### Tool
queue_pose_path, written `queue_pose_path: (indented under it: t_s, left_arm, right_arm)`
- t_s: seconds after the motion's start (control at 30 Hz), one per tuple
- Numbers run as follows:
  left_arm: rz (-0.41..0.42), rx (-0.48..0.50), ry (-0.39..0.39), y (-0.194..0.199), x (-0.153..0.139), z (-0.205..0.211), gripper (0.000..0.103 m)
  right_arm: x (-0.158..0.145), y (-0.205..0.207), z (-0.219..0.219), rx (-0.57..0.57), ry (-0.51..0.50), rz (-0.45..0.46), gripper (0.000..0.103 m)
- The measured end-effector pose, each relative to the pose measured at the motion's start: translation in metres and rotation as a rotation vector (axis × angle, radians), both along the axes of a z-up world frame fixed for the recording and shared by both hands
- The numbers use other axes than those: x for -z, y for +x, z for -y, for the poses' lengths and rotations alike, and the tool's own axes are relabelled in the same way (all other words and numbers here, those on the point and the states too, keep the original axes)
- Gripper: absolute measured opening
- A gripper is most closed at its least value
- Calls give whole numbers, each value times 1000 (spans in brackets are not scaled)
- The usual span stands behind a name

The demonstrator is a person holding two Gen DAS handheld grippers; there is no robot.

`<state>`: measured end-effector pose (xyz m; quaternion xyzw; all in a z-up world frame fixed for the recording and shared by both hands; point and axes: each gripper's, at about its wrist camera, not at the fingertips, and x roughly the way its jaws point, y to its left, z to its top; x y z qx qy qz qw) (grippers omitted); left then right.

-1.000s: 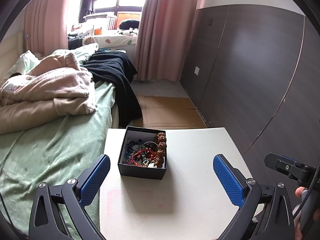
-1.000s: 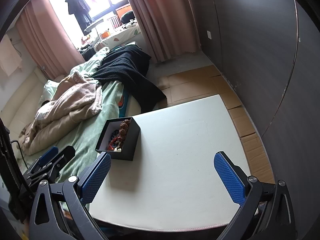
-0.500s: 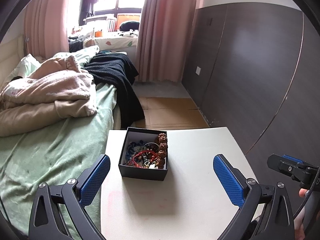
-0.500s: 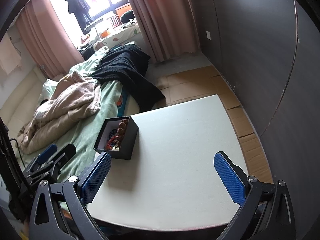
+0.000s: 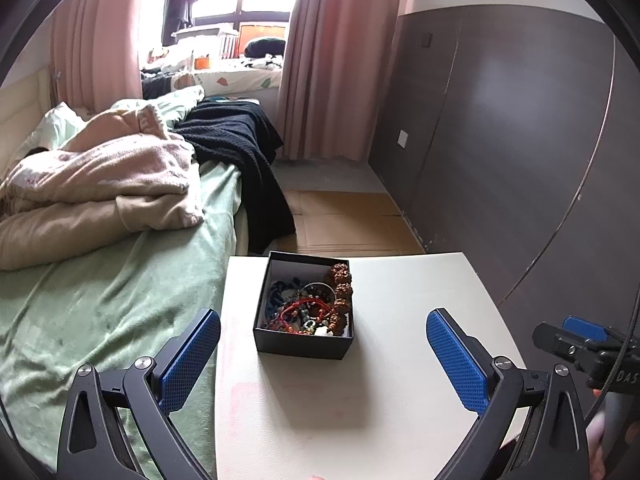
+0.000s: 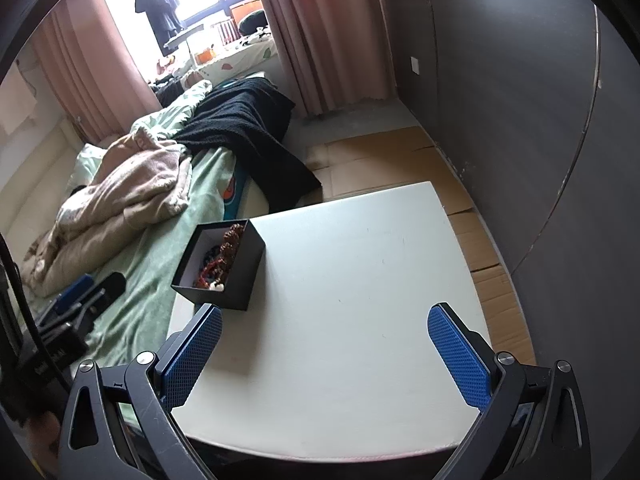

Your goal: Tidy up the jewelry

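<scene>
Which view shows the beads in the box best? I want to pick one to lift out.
The left wrist view: it looks down into the open black box, showing the big brown beads along its right wall and the red strands. The right wrist view sees the box obliquely from the side, so its wall hides most of the contents.

Black box (image 5: 303, 347), white table (image 5: 400, 400), green bedsheet (image 5: 100, 300).

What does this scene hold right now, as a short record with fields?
Surface: white rectangular table beside a green-covered bed
Container: open black square cardboard box, near the table's bed-side edge
Contents: tangled bead bracelets, brown knobbly beads along one wall
Left hand-held gripper: open, empty, facing the box
Right hand-held gripper: open, empty
</scene>
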<state>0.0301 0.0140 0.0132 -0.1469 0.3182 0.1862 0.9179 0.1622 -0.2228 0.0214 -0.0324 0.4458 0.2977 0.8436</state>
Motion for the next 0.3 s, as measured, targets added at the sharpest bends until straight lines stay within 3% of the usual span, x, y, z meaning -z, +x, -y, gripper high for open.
queue_pose_path:
  t_s: [0.3]
  left_arm:
    - [7, 23, -19, 0, 1, -4, 102]
  right_arm:
    - [6, -4, -3, 7, -34, 28, 103]
